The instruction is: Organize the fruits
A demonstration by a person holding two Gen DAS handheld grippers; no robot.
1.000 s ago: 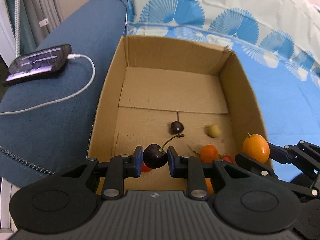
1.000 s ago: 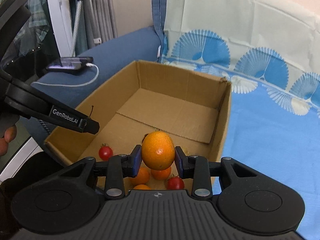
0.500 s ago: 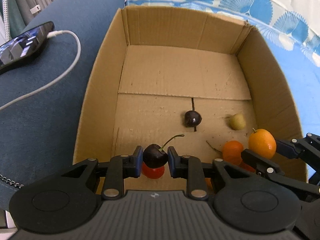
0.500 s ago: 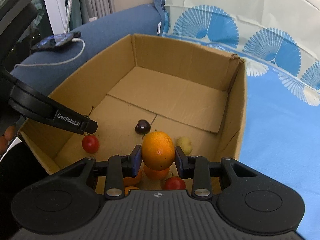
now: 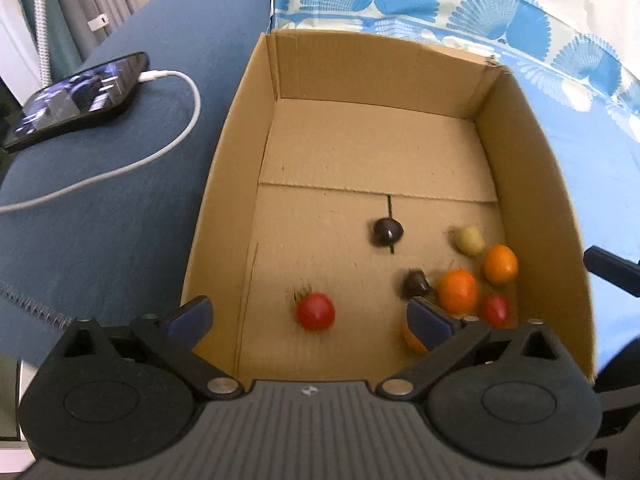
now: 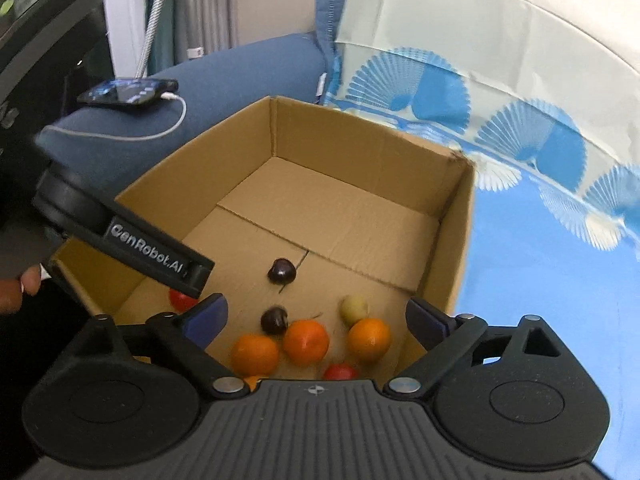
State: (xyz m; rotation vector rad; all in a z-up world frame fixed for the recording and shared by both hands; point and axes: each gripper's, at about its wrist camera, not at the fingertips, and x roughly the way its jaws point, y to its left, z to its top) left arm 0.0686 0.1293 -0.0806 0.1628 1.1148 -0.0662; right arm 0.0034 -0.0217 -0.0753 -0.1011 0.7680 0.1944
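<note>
A cardboard box (image 5: 236, 184) is set on a blue fan-patterned sheet (image 6: 532, 280) – a phone (image 5: 76, 100) lies charging on the sofa arm (image 5: 120, 208). Both grippers' jaws have just been opened wide, nothing gripped.

It looked like a home, likely a living room or bedroom: a blue sofa arm (image 5: 120, 208) bore a phone (image 5: 76, 100) on a white charging cable (image 5: 176, 136), curtains (image 6: 208, 4) hung behind, and a fan-patterned blue sheet (image 6: 532, 264) lay under a cardboard box (image 5: 224, 184).
</note>
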